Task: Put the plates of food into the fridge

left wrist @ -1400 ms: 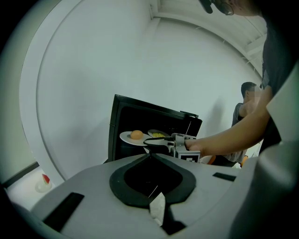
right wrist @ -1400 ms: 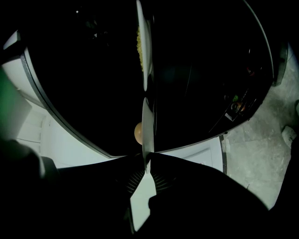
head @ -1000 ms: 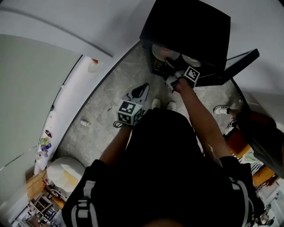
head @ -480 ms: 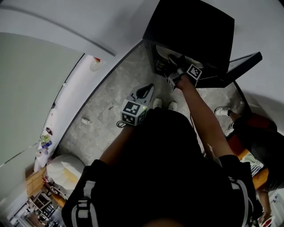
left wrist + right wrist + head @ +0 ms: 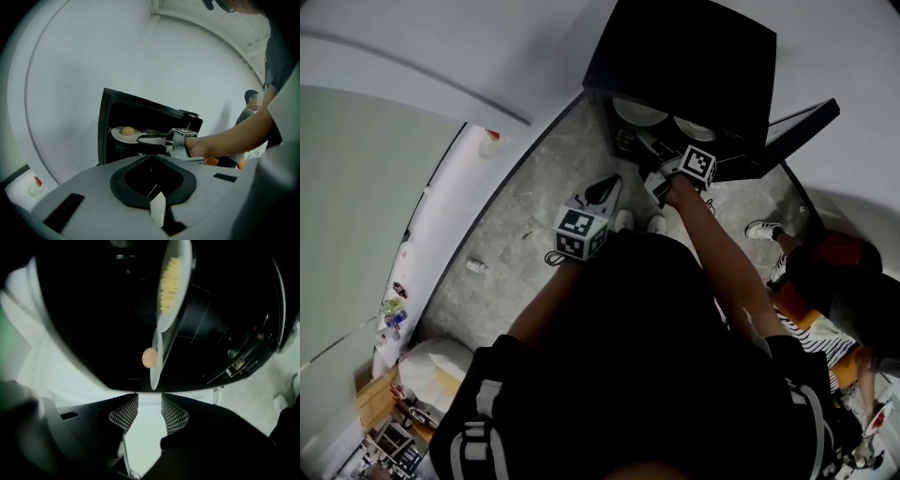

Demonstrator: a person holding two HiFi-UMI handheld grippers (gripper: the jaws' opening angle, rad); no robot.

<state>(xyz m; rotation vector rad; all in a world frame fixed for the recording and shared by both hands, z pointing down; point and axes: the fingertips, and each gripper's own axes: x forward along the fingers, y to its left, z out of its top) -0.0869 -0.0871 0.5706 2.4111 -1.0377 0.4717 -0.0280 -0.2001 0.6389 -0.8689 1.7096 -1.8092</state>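
As the right gripper [image 5: 149,404] just opened empty jaws, plates [image 5: 183,282] lie beyond.

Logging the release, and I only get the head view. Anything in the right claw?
Observer: No. The right gripper view shows the right claw with its jaws apart. They have just been opening, and nothing is between them.
Operator: What's on the plates?
Observer: The left plate carries a round orange item. The right plate carries yellow food.
Operator: Left claw?
Observer: The left gripper view shows the left claw shut, empty and aimed at the fridge.
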